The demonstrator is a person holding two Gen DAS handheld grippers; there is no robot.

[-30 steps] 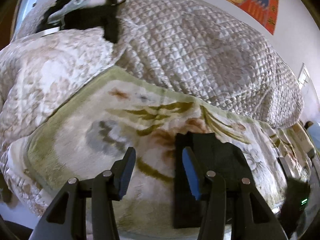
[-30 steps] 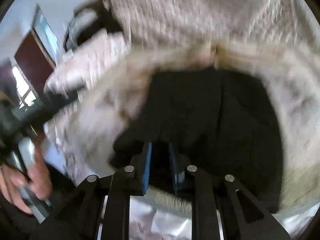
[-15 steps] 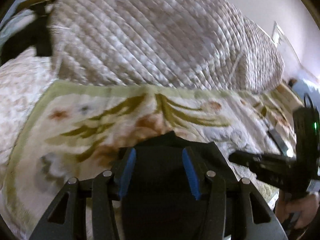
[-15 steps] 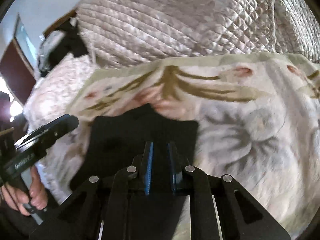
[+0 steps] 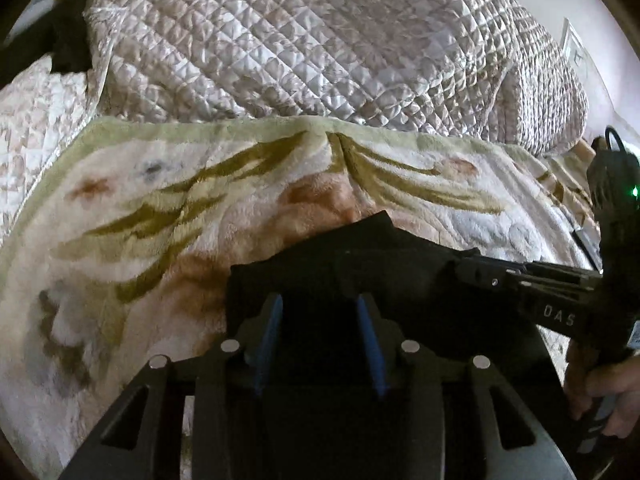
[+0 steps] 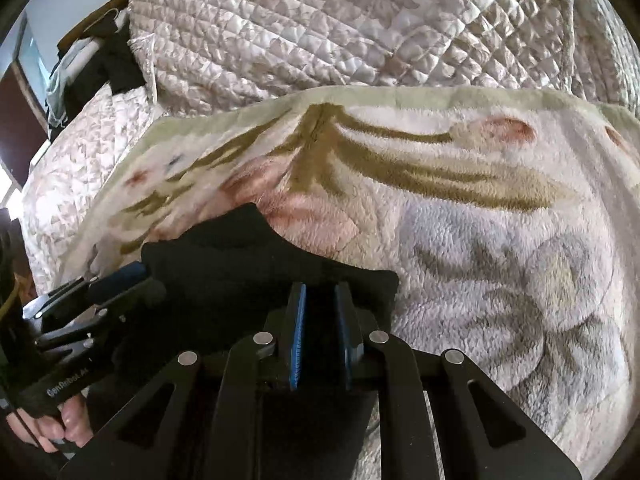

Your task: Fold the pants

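The black pants (image 5: 360,256) lie folded on a floral fleece blanket (image 5: 160,208); they also show in the right wrist view (image 6: 240,256). My left gripper (image 5: 318,304) is over the pants' near part, its jaws partly open with black cloth between them. My right gripper (image 6: 320,292) has its jaws close together on the pants' right edge, with cloth in the narrow gap. The right gripper reaches in from the right in the left wrist view (image 5: 520,276). The left gripper shows at the pants' left side in the right wrist view (image 6: 116,280).
A quilted beige bedspread (image 5: 320,40) is bunched up behind the blanket. Dark clothes (image 6: 104,60) lie at the far left. Hands hold both grippers' handles (image 5: 600,392).
The left gripper swung right and moved over the pants, its jaws narrower than before. The right gripper lowered the pants onto the blanket and stays closed on their edge.
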